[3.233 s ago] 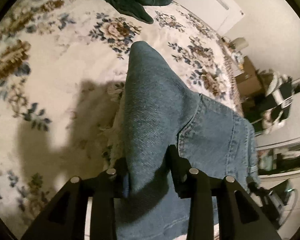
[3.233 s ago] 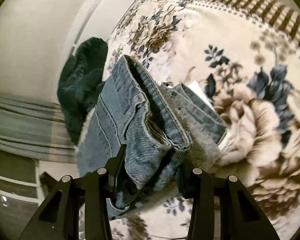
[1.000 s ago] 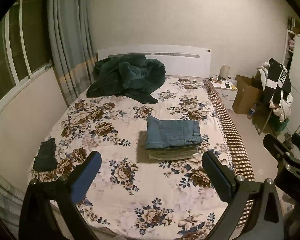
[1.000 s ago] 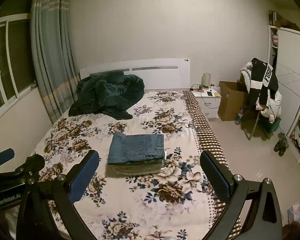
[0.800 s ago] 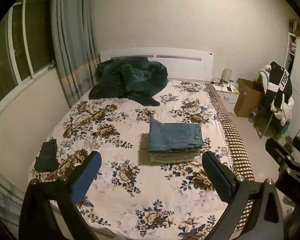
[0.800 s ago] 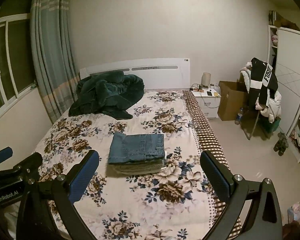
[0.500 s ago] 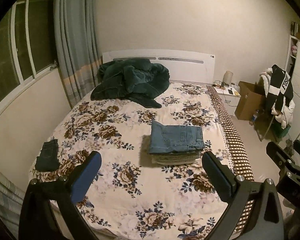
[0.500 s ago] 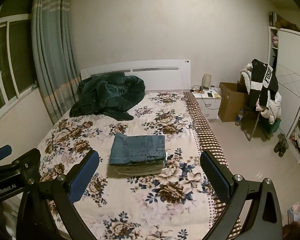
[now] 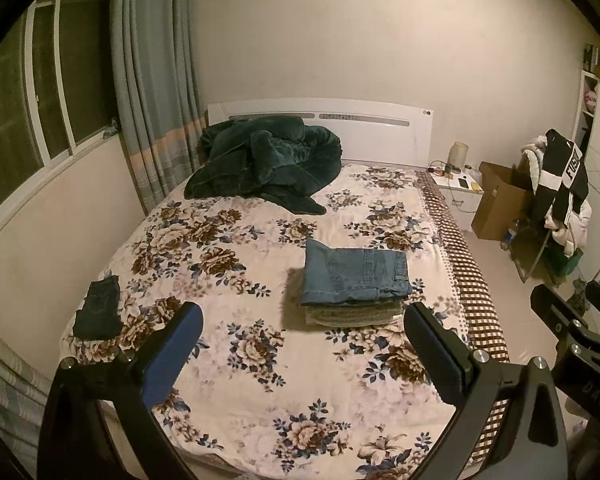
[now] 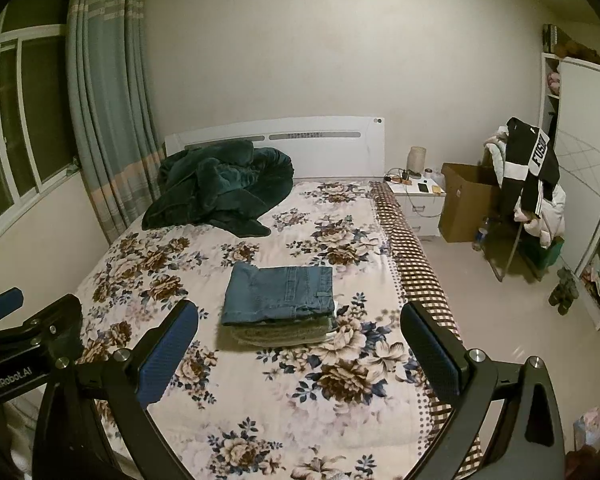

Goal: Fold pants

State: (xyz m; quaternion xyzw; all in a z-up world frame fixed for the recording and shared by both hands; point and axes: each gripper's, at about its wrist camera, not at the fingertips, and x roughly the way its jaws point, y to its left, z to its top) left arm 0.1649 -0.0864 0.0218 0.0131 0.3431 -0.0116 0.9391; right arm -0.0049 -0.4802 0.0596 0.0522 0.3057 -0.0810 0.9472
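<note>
Jeans point(image 9: 354, 277): we see them folded on a stack mid-bed point(image 9: 260, 380); lower layers hard to identify.
Left gripper point(image 9: 303, 344): fingers spread, empty.
Right gripper point(image 10: 299, 342): fingers spread, empty; bases cut off.

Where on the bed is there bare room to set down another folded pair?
Free: the bedspread between the small dark garment at the left edge and the folded jeans stack, and the foot end nearest the cameras. Crowded: the headboard end, under the green blanket.
</note>
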